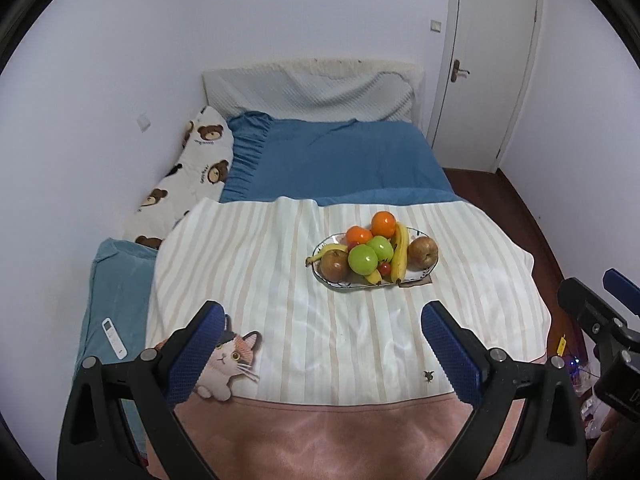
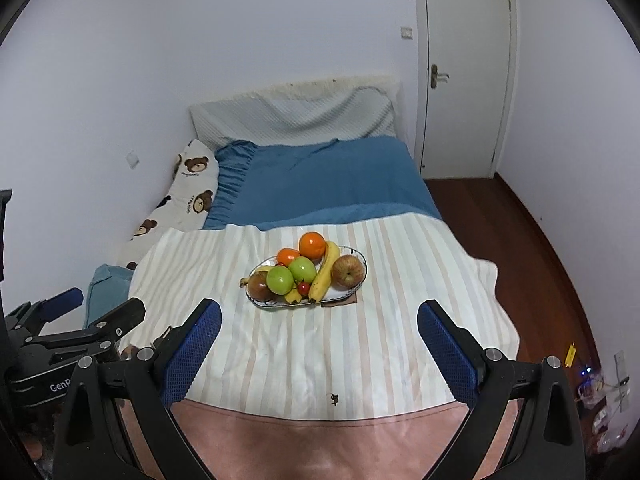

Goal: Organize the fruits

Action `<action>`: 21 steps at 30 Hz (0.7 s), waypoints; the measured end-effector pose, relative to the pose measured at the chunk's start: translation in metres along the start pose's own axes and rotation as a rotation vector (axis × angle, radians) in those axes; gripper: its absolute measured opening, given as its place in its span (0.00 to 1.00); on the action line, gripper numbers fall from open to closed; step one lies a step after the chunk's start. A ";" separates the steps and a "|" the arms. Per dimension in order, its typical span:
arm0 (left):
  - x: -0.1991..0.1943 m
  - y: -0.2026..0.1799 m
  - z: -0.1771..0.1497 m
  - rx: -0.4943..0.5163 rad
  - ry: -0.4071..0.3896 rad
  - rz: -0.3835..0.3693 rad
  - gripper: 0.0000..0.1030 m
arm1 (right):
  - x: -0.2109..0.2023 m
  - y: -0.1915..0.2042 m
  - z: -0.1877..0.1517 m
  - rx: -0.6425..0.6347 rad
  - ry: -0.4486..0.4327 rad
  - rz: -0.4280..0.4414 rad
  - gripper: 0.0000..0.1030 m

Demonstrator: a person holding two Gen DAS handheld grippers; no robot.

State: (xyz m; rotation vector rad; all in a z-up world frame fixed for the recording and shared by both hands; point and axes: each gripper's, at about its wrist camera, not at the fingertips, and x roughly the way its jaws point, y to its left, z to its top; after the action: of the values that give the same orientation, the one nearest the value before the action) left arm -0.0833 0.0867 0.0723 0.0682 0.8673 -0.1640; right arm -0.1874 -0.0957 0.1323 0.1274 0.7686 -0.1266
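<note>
An oval white plate (image 1: pixel 420 276) (image 2: pixel 358 285) sits on a striped blanket on the bed, piled with fruit: two oranges (image 1: pixel 383 224) (image 2: pixel 312 245), two green apples (image 1: pixel 363 259) (image 2: pixel 280 279), bananas (image 1: pixel 400 254) (image 2: pixel 325 273), two reddish-brown apples (image 1: pixel 423 252) (image 2: pixel 348 271) and small red fruits (image 1: pixel 385 267). My left gripper (image 1: pixel 322 312) is open and empty, held above the blanket in front of the plate. My right gripper (image 2: pixel 319 312) is open and empty, also in front of the plate.
The striped blanket (image 1: pixel 280 300) (image 2: pixel 380 340) has a cat print (image 1: pixel 230 360). A bear-print pillow (image 1: pixel 188 176) lies by the left wall. A white remote (image 1: pixel 113 337) lies at the left. A door (image 1: pixel 488 64) and wooden floor (image 2: pixel 540 260) are at the right.
</note>
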 end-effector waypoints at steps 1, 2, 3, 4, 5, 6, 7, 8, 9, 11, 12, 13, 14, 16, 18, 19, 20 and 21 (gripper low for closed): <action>-0.006 0.000 -0.002 -0.002 -0.008 0.003 0.98 | -0.006 0.001 -0.001 -0.007 -0.006 0.000 0.98; -0.010 0.001 -0.004 -0.004 -0.013 0.007 0.98 | -0.011 0.002 -0.002 -0.013 -0.012 0.000 0.98; -0.014 0.001 -0.005 -0.007 -0.017 0.010 0.98 | -0.017 0.003 -0.004 -0.018 -0.018 0.000 0.98; -0.020 0.000 -0.008 -0.008 -0.022 0.013 0.98 | -0.021 0.003 -0.004 -0.021 -0.021 0.001 0.98; -0.023 0.000 -0.009 -0.009 -0.024 0.018 0.98 | -0.026 0.004 -0.005 -0.025 -0.024 0.003 0.98; -0.025 0.001 -0.011 -0.009 -0.025 0.020 0.98 | -0.030 0.004 -0.006 -0.027 -0.026 0.004 0.98; -0.028 0.001 -0.013 -0.010 -0.027 0.022 0.98 | -0.033 0.004 -0.007 -0.028 -0.028 0.005 0.98; -0.030 0.001 -0.015 -0.009 -0.029 0.028 0.98 | -0.036 0.004 -0.008 -0.028 -0.029 0.006 0.98; -0.031 0.002 -0.015 -0.010 -0.030 0.032 0.98 | -0.038 0.003 -0.010 -0.030 -0.028 0.006 0.98; -0.035 0.002 -0.018 -0.015 -0.030 0.033 0.98 | -0.041 0.003 -0.012 -0.029 -0.027 0.008 0.98; -0.035 0.002 -0.018 -0.017 -0.029 0.032 0.98 | -0.043 0.002 -0.013 -0.028 -0.025 0.010 0.98; -0.037 0.002 -0.020 -0.017 -0.028 0.032 0.98 | -0.044 0.002 -0.014 -0.029 -0.023 0.010 0.98; -0.037 0.001 -0.021 -0.017 -0.026 0.032 0.98 | -0.044 0.002 -0.015 -0.029 -0.022 0.010 0.98; -0.037 0.000 -0.022 -0.017 -0.023 0.032 0.98 | -0.043 0.001 -0.015 -0.029 -0.017 0.016 0.98; -0.034 0.000 -0.022 -0.019 -0.019 0.031 0.98 | -0.038 0.002 -0.016 -0.032 -0.009 0.019 0.98; -0.031 -0.001 -0.022 -0.020 -0.016 0.031 0.98 | -0.036 0.002 -0.017 -0.031 -0.005 0.019 1.00; -0.030 -0.001 -0.022 -0.021 -0.015 0.030 0.98 | -0.034 0.002 -0.017 -0.030 -0.003 0.018 1.00; -0.028 -0.001 -0.021 -0.021 -0.016 0.030 0.98 | -0.032 0.002 -0.018 -0.029 -0.001 0.016 1.00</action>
State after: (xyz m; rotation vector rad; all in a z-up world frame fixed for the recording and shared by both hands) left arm -0.1172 0.0914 0.0803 0.0604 0.8515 -0.1267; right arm -0.2217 -0.0883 0.1419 0.1057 0.7685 -0.0999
